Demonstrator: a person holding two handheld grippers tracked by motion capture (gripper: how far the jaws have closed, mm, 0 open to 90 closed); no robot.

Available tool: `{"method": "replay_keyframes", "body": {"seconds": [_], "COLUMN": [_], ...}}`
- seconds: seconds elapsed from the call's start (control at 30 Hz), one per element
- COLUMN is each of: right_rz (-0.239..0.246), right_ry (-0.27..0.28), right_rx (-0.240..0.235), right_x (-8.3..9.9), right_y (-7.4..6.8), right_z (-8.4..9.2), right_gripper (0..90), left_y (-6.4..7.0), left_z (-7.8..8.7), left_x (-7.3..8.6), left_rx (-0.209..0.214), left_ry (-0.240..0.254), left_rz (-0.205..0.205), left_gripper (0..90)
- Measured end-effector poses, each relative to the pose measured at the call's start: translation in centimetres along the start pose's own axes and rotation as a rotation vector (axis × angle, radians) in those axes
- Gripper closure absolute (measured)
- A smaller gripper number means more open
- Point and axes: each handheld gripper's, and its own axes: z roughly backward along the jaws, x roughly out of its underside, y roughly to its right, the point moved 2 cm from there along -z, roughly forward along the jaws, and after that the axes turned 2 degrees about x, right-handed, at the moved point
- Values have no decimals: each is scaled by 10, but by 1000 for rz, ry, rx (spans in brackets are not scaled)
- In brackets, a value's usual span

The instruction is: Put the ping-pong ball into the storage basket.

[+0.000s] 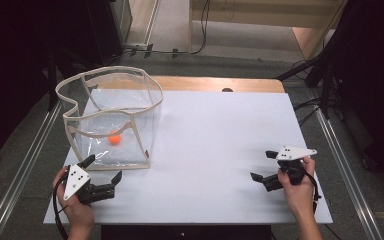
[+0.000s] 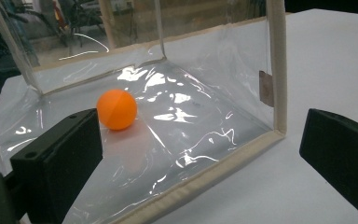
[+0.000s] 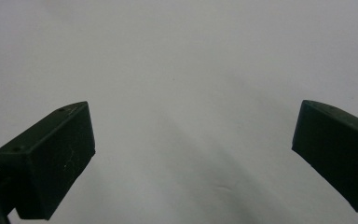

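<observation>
Both pairs of jaws stand wide apart with nothing between them. On the left gripper (image 1: 101,168), held low at the near left part of the white table sheet (image 1: 215,150), one jaw tip lies right at the near bottom edge of the clear bag (image 1: 111,117) and the other rests on the sheet just beside that edge; whether the first tip actually touches the plastic cannot be told. From the left gripper view the same jaws frame the near bottom corner of the bag — a see-through plastic box with a cream fabric trim (image 2: 278,70) running up its corner and along its base. Inside it sits the orange ball (image 2: 117,109), resting on the bag's clear floor toward the near left side, well apart from the trimmed corner. In the high view the ball (image 1: 115,139) shows through the near wall, low in the bag, which stands upright and open at the top on the left half of the sheet. Over on the near right — well apart from bag and ball — the right gripper (image 1: 263,165) is held just above the bare sheet, its jaws pointing left, and the right gripper view shows plain white surface (image 3: 182,70) between them.
</observation>
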Motion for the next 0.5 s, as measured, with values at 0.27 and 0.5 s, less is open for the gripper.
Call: {"method": "replay_keyframes", "body": {"seconds": [0.27,0.5], "right_rz": [-5,-11], "right_ry": [31,79], "right_rx": [13,18], "right_x": [8,14], "right_y": [4,5], "right_z": [5,12], "right_gripper": [0,0], "left_y": [0,0], "left_z": [1,1], "left_x": [0,0], "left_rx": [3,6], "left_ry": [4,4], "left_rz": [0,-1], "left_gripper": [0,0]}}
